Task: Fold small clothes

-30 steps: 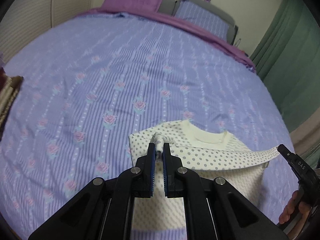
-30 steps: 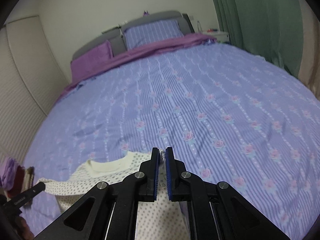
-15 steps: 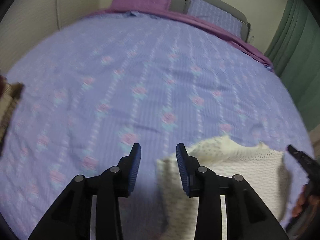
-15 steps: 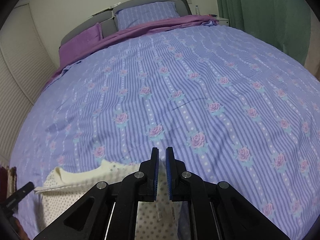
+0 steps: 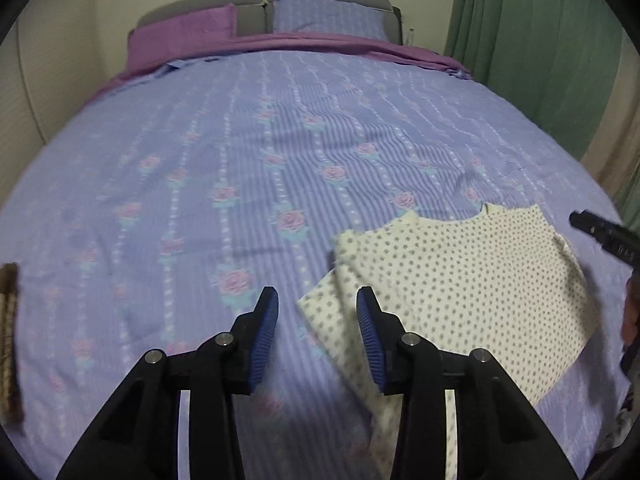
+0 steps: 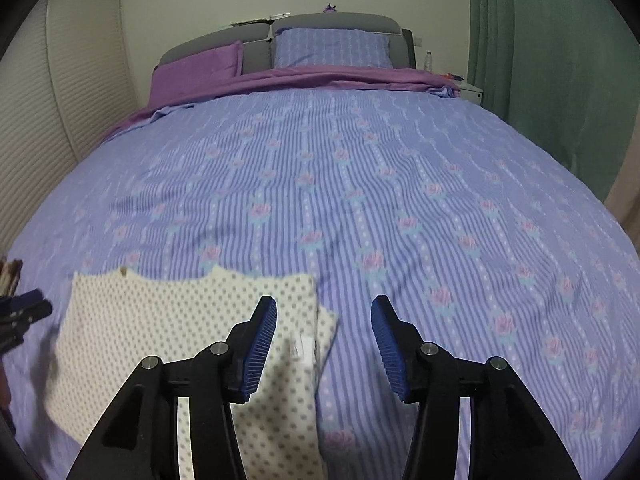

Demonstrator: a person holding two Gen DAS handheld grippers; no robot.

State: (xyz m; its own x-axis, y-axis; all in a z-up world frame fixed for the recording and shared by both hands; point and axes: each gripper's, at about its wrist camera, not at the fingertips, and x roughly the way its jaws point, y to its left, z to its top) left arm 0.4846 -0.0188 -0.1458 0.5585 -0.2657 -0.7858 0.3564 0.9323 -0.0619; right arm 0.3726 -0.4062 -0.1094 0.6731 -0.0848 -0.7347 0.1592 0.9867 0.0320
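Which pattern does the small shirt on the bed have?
The shirt is cream with small grey dots; the left wrist view shows it best.

no legible text, white tag on the spotted garment point(image 6: 306, 347) too blurred to read

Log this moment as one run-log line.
left gripper: open, just released | right gripper: open, just released | top: folded, flat on bed

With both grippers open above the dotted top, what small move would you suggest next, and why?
Probably lower the left gripper onto the sleeve edge poking out beside the dotted top and tuck it in: both jaws have just opened, the right gripper is empty too.
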